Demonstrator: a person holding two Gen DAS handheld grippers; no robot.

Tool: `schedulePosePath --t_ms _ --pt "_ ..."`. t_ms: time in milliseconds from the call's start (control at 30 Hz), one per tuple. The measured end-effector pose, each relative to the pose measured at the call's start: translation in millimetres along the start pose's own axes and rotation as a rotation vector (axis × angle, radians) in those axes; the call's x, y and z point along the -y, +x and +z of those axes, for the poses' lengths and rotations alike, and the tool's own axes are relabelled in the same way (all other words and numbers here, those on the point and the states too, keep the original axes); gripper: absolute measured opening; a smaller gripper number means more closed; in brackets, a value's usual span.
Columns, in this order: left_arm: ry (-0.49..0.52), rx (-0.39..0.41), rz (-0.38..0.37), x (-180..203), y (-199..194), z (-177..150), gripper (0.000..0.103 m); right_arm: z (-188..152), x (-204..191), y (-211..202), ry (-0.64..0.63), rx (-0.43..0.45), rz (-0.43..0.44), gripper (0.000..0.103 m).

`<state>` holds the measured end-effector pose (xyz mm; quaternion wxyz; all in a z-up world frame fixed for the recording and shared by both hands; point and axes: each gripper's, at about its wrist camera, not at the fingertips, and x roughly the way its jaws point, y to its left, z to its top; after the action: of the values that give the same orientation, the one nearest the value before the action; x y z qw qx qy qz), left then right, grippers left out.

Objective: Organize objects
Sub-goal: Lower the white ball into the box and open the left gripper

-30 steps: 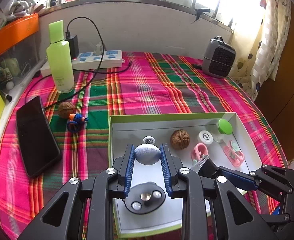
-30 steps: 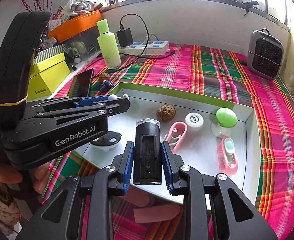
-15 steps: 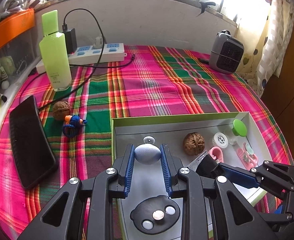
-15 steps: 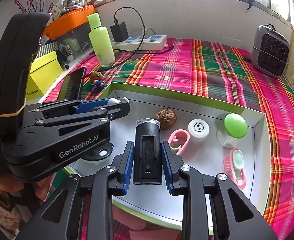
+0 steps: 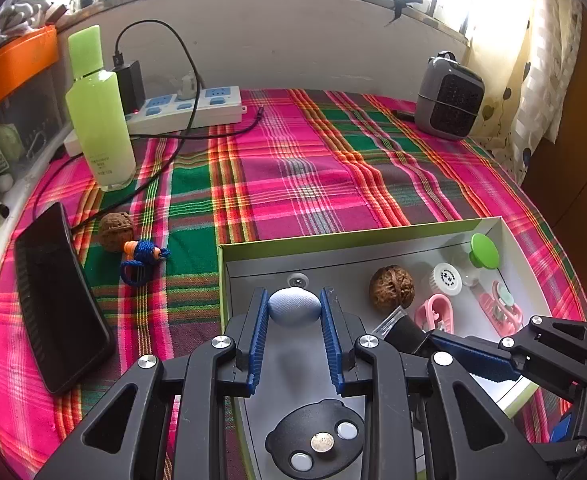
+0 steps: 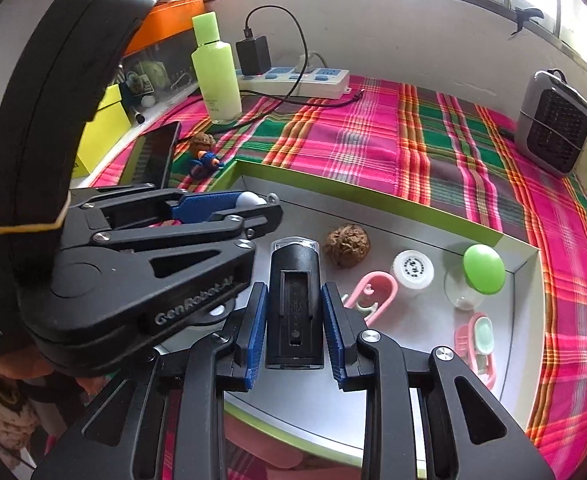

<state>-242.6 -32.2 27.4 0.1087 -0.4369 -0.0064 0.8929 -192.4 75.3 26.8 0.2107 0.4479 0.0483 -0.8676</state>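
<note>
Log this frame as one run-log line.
left gripper: shut on pale blue ball | right gripper: shut on black device | both over tray | walnut inside

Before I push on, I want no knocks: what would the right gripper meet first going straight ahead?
Probably the walnut in the tray, just right of the line ahead of the black device it holds; past that, the tray's far wall. Depth is unclear.

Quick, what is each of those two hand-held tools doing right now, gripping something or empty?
Left tool: closed on a pale blue-grey egg-shaped object, above the green-rimmed tray.
Right tool: closed on a black rectangular device with a clear tip.
</note>
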Motion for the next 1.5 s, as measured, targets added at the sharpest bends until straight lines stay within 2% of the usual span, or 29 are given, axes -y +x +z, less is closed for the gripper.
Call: schedulePosePath --t_ms 200,633,1233,1500 --pt "0.002 -0.001 -0.004 -0.2 -0.4 -0.4 0.025 -0.7 0.9 6.1 0.026 -0.008 0.022 0.028" --pt "0.011 0.004 0.004 0.6 1.3 -0.4 0.025 -3.4 5.5 18.1 0.035 -0.015 -0.014 0.028" --pt "0.021 0.000 0.017 3.4 1.8 0.4 0.025 -6.3 8.4 18.6 0.044 -0.002 0.006 0.029" --pt "0.018 -0.001 0.011 4.2 1.6 0.4 0.030 -7.2 10.9 14.9 0.049 0.013 0.007 0.029"
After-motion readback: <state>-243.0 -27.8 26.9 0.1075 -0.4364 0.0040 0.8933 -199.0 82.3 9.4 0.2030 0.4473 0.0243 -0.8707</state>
